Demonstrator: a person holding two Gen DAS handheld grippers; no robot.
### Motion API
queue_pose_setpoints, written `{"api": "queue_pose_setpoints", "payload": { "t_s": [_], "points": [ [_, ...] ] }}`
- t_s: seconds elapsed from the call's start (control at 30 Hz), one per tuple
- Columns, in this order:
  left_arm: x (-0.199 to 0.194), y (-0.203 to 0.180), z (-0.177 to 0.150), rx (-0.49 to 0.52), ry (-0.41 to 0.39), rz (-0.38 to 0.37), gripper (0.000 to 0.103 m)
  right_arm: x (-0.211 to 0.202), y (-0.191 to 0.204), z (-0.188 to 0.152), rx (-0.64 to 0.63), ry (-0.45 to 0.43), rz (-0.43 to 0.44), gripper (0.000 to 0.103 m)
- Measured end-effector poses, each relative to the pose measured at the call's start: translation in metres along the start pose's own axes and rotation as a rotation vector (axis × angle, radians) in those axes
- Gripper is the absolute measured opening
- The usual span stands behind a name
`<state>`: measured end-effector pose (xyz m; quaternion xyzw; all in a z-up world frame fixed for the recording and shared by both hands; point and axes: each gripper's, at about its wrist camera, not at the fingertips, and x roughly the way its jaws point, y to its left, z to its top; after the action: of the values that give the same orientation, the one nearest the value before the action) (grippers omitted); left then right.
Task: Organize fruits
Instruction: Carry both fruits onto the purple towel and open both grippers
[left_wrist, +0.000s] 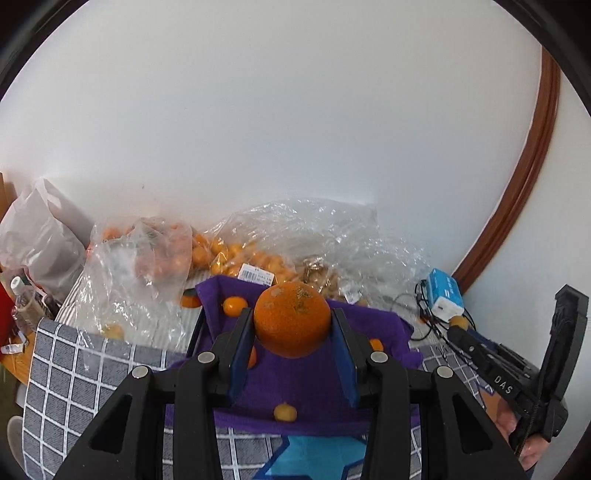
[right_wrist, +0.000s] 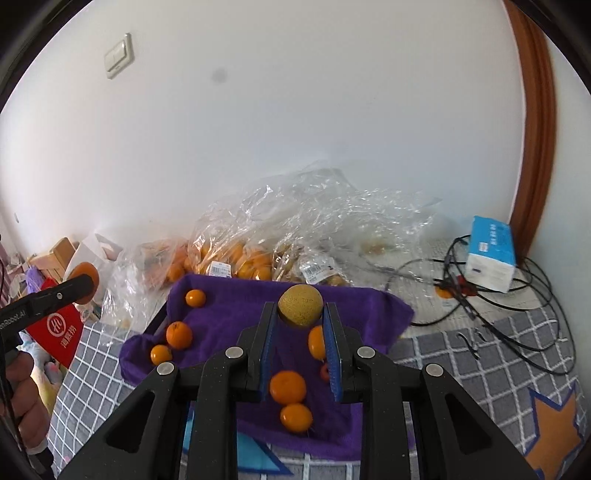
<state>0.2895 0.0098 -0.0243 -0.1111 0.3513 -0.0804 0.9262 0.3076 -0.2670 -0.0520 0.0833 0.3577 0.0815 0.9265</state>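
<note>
My left gripper (left_wrist: 292, 315) is shut on a large orange (left_wrist: 291, 328), held above a purple cloth (left_wrist: 295, 391). In the right wrist view it enters from the left as the left gripper (right_wrist: 85, 284), with the orange at its tip. My right gripper (right_wrist: 300, 308) is shut on a small yellowish round fruit (right_wrist: 300, 304), also held over the purple cloth (right_wrist: 229, 295). Several small oranges (right_wrist: 287, 386) lie loose on the cloth. At the right edge of the left wrist view, the right gripper (left_wrist: 458, 325) is held by a person's hand.
Clear plastic bags of small oranges (right_wrist: 236, 258) lie behind the cloth against the white wall. A blue tissue pack (right_wrist: 491, 254) and tangled black cables (right_wrist: 498, 317) sit at the right. A grey checked blanket (left_wrist: 74, 369) covers the surface. A white bag (left_wrist: 40, 229) stands at the left.
</note>
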Motion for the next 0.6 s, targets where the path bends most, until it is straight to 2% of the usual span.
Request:
{"api": "queue_pose_setpoints", "payload": {
  "t_s": [0.17, 0.37, 0.47, 0.6],
  "points": [
    [0.016, 0.011, 0.013, -0.045, -0.019, 0.018, 0.039, 0.035, 0.002, 0.011, 0.013, 0.037, 0.035, 0.025],
    [0.047, 0.029, 0.014, -0.066, 0.005, 0.038, 0.039, 0.091, 0.011, -0.003, -0.017, 0.16, 0.12, 0.025],
    [0.066, 0.037, 0.007, -0.062, 0.04, 0.061, 0.039, 0.119, 0.013, -0.016, -0.042, 0.227, 0.088, 0.025],
    [0.084, 0.044, -0.001, -0.076, 0.077, 0.055, 0.039, 0.141, 0.014, -0.03, -0.079, 0.298, 0.075, 0.025]
  ]
}}
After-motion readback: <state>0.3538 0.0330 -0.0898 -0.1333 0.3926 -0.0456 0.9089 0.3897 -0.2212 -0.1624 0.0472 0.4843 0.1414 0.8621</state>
